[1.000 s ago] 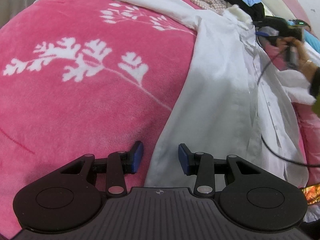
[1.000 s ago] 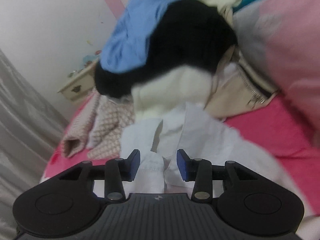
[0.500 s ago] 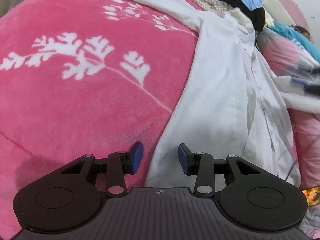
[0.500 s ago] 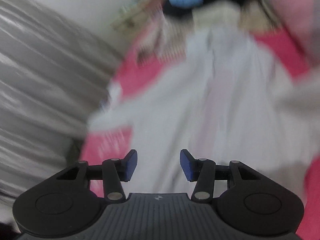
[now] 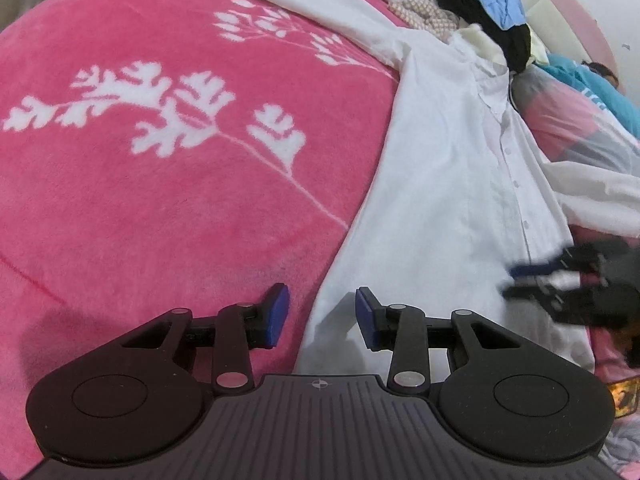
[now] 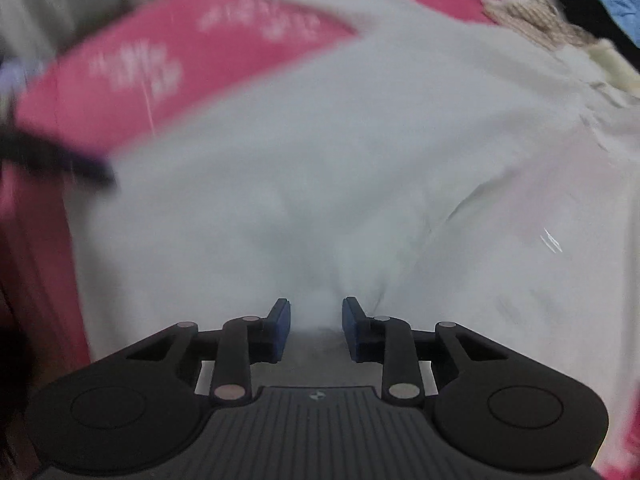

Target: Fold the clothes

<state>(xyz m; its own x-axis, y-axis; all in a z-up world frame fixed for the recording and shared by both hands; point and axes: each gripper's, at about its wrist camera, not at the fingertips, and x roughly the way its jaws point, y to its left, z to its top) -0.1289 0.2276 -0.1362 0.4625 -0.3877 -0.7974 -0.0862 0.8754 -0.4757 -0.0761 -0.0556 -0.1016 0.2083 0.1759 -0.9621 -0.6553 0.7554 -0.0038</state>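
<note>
A white button-up shirt [image 5: 440,208] lies spread flat on a pink blanket [image 5: 160,200], collar toward the far clothes pile. My left gripper [image 5: 322,312] is open just over the shirt's lower left hem edge, one pad above the blanket and the other above the cloth. In the left wrist view my right gripper [image 5: 520,280] shows blurred at the shirt's lower right side, fingers apart. In the right wrist view the right gripper [image 6: 316,320] is open low over the blurred shirt [image 6: 340,140], with white cloth between the pads but not pinched.
A pile of clothes [image 5: 492,28], black, blue, cream and knitted beige, sits beyond the collar. A pink pillow in a clear cover [image 5: 560,128] and white fabric lie right of the shirt. The pink blanket [image 6: 160,60] with white leaf print stretches left.
My right gripper swung fast from the collar near the clothes pile down to the shirt's lower right hem. The left gripper stayed nearly still, open at the lower left hem.
</note>
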